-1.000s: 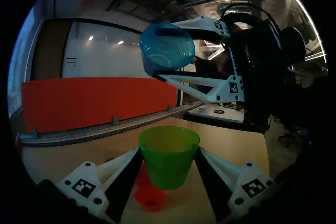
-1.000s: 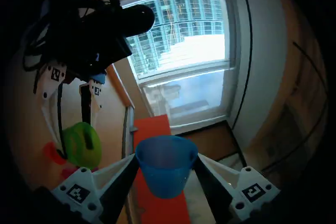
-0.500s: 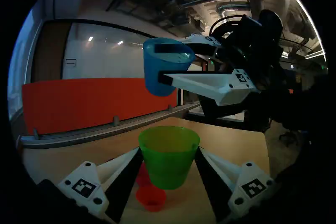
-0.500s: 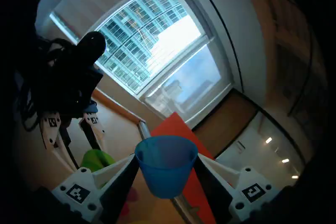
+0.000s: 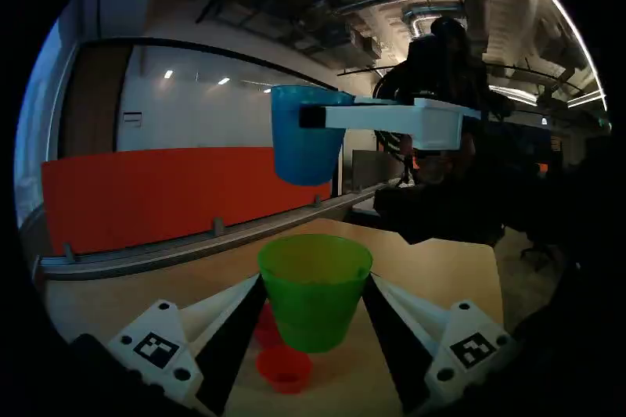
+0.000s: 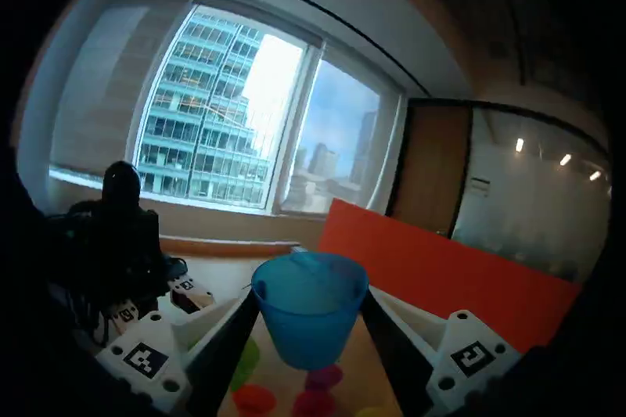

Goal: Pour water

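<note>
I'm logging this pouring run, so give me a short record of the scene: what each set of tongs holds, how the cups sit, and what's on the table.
Left tongs: shut on green cup
Right tongs: shut on blue cup
Blue cup pose: upright, higher than the green cup
Table: small red cups by the green cup
Backdrop: orange partition

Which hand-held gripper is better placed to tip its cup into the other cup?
Probably the right hand-held gripper: in the left gripper view its blue cup hangs upright, higher than the green cup held by the left hand-held gripper.
</note>
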